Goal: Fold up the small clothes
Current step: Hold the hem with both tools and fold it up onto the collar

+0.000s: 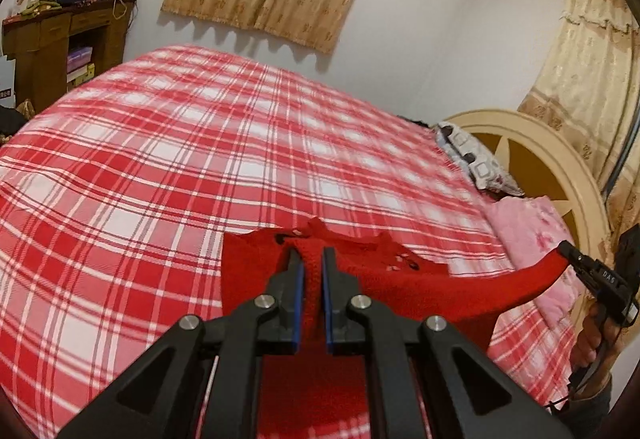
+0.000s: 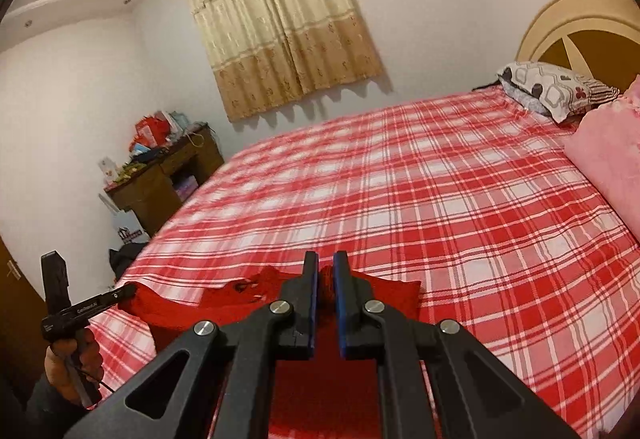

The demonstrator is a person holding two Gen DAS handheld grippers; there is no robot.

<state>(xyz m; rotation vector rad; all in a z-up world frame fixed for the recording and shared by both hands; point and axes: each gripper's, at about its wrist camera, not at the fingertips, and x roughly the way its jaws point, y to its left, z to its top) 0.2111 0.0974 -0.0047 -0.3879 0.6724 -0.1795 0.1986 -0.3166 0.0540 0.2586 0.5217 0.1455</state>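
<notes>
A small red knitted garment hangs stretched between my two grippers above the red-and-white plaid bed. My left gripper is shut on one end of it; the knit bunches between the blue pads. My right gripper is shut on the other end. In the left wrist view the right gripper shows at the far right pinching the garment's tip. In the right wrist view the left gripper shows at the lower left holding the garment.
The plaid bed fills both views. A patterned pillow, a pink blanket and a round cream headboard are at its head. A cluttered brown desk stands by the wall under a beige curtain.
</notes>
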